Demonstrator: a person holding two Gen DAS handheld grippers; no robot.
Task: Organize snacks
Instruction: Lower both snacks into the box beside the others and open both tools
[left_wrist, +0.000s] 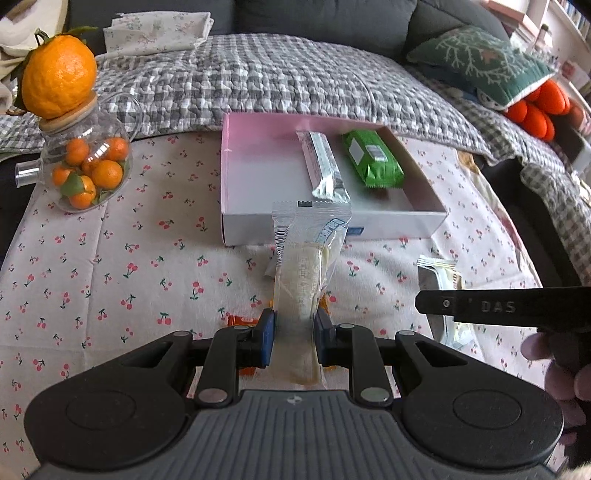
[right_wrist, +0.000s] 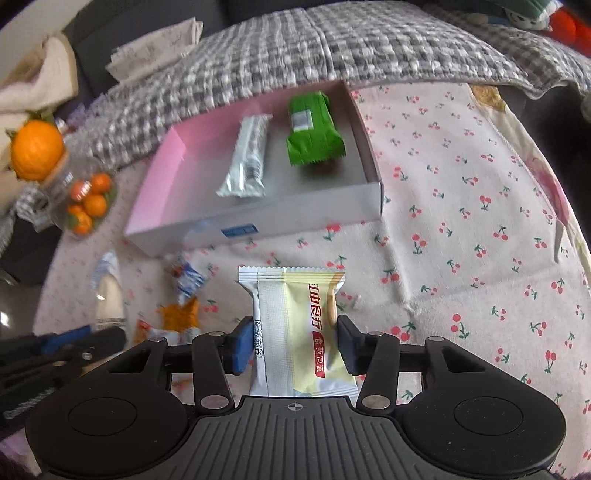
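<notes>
Nearest in the left wrist view, left tool (left_wrist: 294, 334) pinches a clear-wrapped pale snack bar (left_wrist: 303, 280) between its blue pads, pressed tight, bar pointing up toward the box. Right wrist view: right tool (right_wrist: 295, 343) clamps a cream-and-white snack packet (right_wrist: 299, 332) with red print, pads touching both sides, packet lifted off the cherry-print cloth (right_wrist: 461, 221).

Open box (left_wrist: 236, 177), pink inside, white outer wall, sits far centre on the surface. Inside it: silver wrapper bar (left_wrist: 323, 166) in the middle, green packet (left_wrist: 371, 158) just to its right, not touching. Left half of the box bare.

Only the left view shows clearly: glass jar (left_wrist: 86, 170) of small oranges far left with a big orange (left_wrist: 59, 86) on its lid, green cushion (left_wrist: 480, 62) far right, the right tool's black finger and part of a hand at the right edge, another cream packet (left_wrist: 439, 275) lying on the cloth under it.

Only the right view shows: loose snacks near left on the cloth, a blue-white wrapper (right_wrist: 188, 278) and an orange wrapper (right_wrist: 181, 315), blurred. Left tool appears there as a dark blur at the left edge.
</notes>
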